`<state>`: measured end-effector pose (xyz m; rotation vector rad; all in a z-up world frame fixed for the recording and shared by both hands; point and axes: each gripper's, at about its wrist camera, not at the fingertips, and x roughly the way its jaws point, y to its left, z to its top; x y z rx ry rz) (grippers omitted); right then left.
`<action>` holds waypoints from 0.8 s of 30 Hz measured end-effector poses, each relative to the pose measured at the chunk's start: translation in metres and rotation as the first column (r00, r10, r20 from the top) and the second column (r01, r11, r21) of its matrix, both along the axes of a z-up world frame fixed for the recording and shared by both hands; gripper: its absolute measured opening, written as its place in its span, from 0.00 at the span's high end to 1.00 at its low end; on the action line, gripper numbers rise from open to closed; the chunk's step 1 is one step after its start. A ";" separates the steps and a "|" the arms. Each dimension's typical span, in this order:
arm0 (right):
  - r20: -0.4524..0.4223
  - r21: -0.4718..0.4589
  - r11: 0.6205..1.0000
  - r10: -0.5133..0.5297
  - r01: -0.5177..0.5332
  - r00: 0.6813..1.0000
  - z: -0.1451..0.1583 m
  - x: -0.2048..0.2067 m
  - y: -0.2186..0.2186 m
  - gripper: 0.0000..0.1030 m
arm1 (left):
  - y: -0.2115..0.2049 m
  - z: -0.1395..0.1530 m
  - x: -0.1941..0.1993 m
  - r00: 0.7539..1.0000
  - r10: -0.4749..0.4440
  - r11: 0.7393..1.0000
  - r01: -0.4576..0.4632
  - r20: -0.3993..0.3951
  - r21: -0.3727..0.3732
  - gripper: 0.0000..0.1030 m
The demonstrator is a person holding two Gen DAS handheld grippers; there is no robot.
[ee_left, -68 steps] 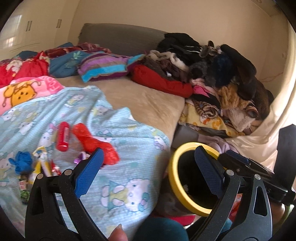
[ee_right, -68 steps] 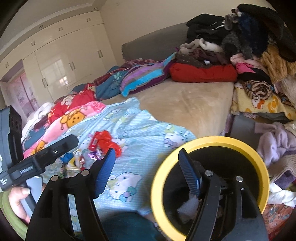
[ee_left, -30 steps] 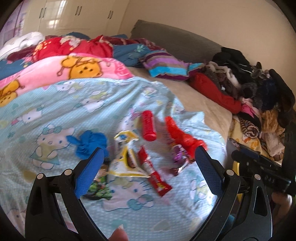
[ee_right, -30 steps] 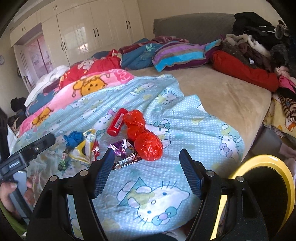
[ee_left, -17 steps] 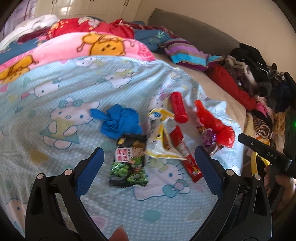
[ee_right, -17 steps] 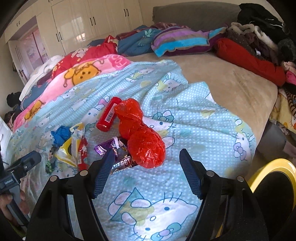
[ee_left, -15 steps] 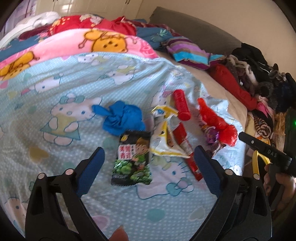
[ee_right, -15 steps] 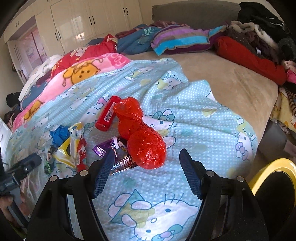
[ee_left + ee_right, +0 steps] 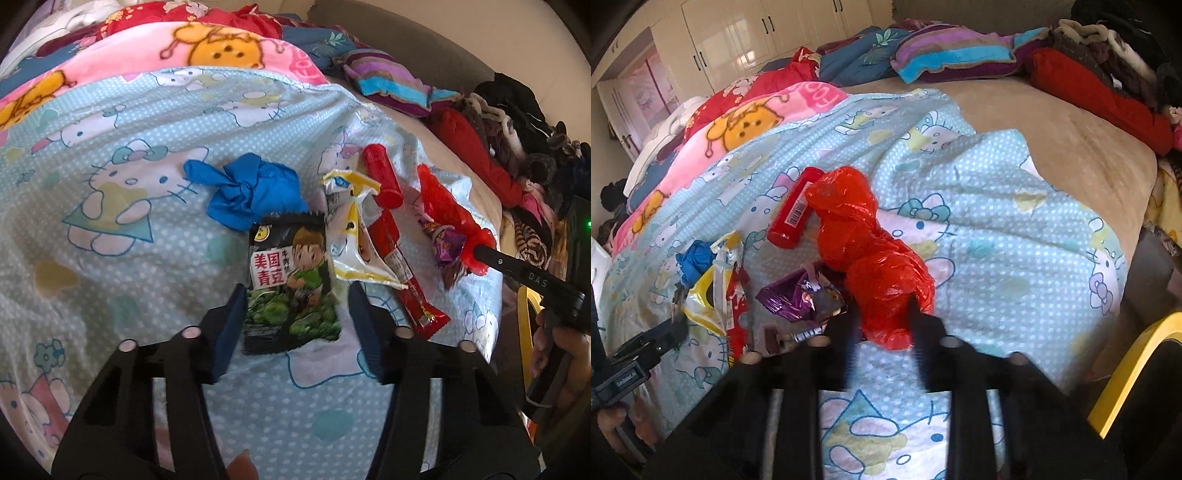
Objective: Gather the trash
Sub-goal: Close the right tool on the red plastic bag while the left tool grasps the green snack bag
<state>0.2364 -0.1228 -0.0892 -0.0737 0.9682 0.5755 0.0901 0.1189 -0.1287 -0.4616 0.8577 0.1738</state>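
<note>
Trash lies on a light blue cartoon-cat bedsheet [image 9: 122, 122]. My left gripper [image 9: 295, 314] is partly closed, its jaws on either side of the lower half of a black and green pea snack packet [image 9: 290, 284]. My right gripper [image 9: 882, 321] has its jaws closing around the near end of a crumpled red plastic bag [image 9: 871, 254], also in the left wrist view [image 9: 448, 218]. Nearby lie a blue crumpled glove [image 9: 251, 190], a yellow and white wrapper [image 9: 351, 240], a red stick wrapper [image 9: 402, 273], a red tube [image 9: 796, 208] and a purple wrapper [image 9: 801, 295].
A yellow-rimmed black bin [image 9: 1145, 376] stands at the bed's right edge. Pillows and folded blankets [image 9: 945, 55] lie at the head of the bed. A pile of clothes [image 9: 517, 122] sits at the far right. White wardrobes [image 9: 738, 40] line the back wall.
Both grippers have moved down to the sheet and narrowed. The left now brackets the green pea packet; the right has closed in on the red plastic bag's near end.
</note>
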 end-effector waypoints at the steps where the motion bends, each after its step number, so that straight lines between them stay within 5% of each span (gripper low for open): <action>1: 0.002 0.007 1.000 0.000 0.000 1.000 0.000 -0.001 -0.001 0.86 | 0.000 -0.001 0.000 1.000 0.000 1.000 0.000 0.000 -0.002 0.58; 13: 0.066 0.130 0.989 -0.086 0.076 0.994 0.030 -0.028 -0.038 0.89 | 0.002 0.001 -0.003 1.000 0.012 1.000 -0.011 0.007 -0.027 0.62; 24: 0.070 0.175 0.982 -0.077 0.063 0.995 0.044 -0.066 -0.051 0.89 | 0.002 0.007 -0.010 1.000 0.020 0.999 -0.020 0.001 -0.028 0.81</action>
